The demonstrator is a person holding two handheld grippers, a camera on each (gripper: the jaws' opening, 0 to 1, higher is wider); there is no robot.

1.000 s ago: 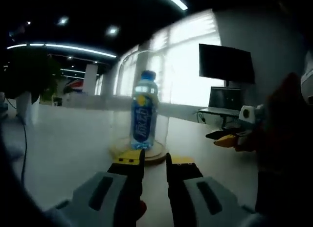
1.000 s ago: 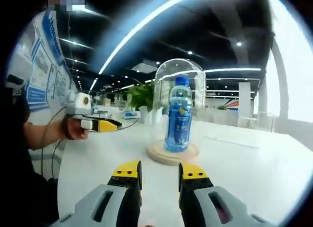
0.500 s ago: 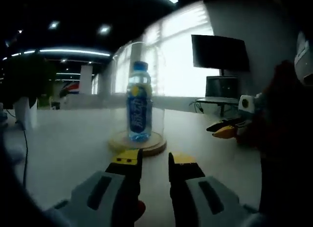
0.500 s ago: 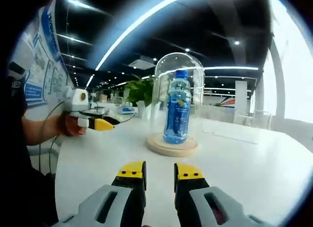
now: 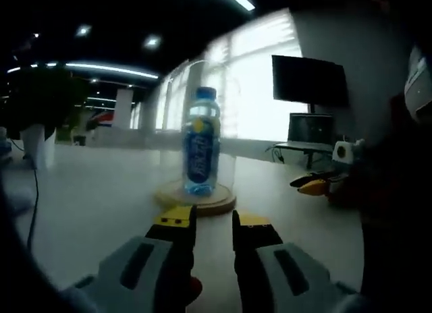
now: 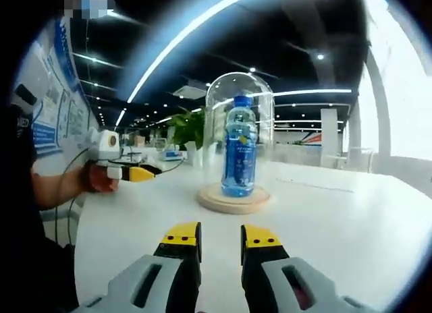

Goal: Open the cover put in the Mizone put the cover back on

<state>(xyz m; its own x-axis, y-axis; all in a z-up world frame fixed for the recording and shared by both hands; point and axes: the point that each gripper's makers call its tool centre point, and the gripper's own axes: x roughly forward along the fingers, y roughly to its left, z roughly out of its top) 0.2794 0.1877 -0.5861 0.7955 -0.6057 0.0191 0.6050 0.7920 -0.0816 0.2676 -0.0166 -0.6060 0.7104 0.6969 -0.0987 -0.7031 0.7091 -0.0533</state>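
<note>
Room: office hall with long ceiling light strips, bright windows, a dark monitor (image 5: 310,82) at upper right of the left gripper view, and a potted plant (image 6: 191,129) behind the dome in the right gripper view.
Desk: wide pale desk (image 6: 351,218) ran across the lower half of both views.
Base: round wooden base (image 6: 233,199) sat flat on the desk near frame centre in the right gripper view; it lay just above the claw tips in the left gripper view.
Mizone: blue Mizone bottle (image 6: 239,156) stood upright on the base, cap on, at frame centre; in the left gripper view it stood centre, slightly left (image 5: 201,150).
Cover: clear glass cover (image 6: 239,104) was down over the bottle, its rim on the base; in the left gripper view its glass was faint against the windows.
Left claw: left claw (image 5: 213,219) at bottom centre, yellow-tipped jaws a narrow gap apart, holding nothing, short of the base; in the right gripper view it appeared at mid left (image 6: 135,173) in a person's hand.
Right claw: right claw (image 6: 221,234) at bottom centre, jaws slightly apart and empty, apart from the base; in the left gripper view it showed at mid right (image 5: 312,186).
Person: a forearm and dark clothing filled the left edge of the right gripper view.
</note>
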